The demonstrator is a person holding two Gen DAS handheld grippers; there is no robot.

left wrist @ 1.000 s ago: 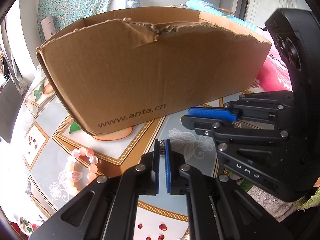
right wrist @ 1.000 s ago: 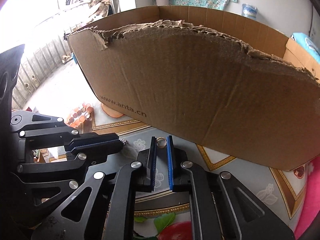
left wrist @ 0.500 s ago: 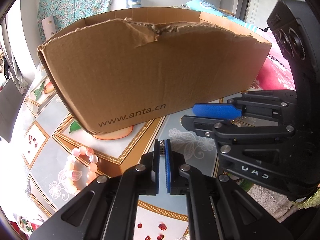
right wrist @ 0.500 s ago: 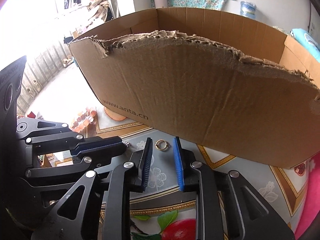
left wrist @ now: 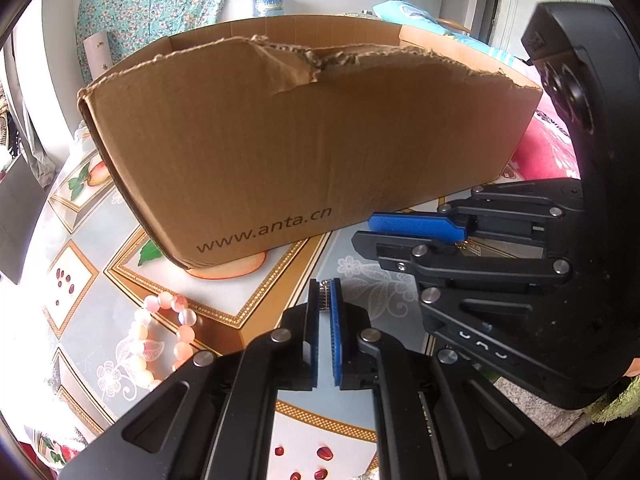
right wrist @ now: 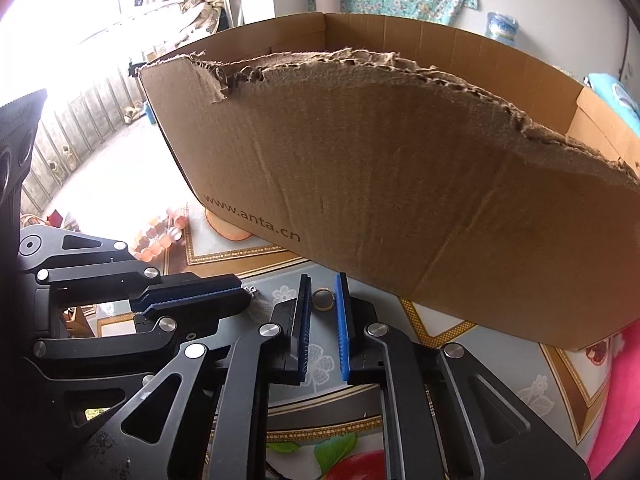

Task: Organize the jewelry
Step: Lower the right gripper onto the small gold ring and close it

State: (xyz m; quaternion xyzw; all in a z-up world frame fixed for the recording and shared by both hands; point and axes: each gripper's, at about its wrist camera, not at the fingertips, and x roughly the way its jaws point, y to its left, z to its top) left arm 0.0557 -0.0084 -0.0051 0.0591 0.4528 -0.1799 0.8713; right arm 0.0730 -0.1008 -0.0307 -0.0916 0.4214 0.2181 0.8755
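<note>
Patterned oilcloth is covering the desk [left wrist: 100, 328], a torn cardboard box [left wrist: 304, 148] standing at its back. Item one: left gripper [left wrist: 325, 300], jaws clenched on a small silver link piece [left wrist: 325, 295]. Item two: right gripper [right wrist: 323, 300], jaws closing around a gold ring [right wrist: 323, 299] lying flat on the desk; pads are not yet pressing, by my reading. Item three: pink bead bracelet [left wrist: 160, 344], lying loose nearby. Risk I am watching: the flat ring skidding or flipping away under uneven pinch.

Home: patterned tablecloth [left wrist: 100, 316], floral curtain [left wrist: 160, 4].
</note>
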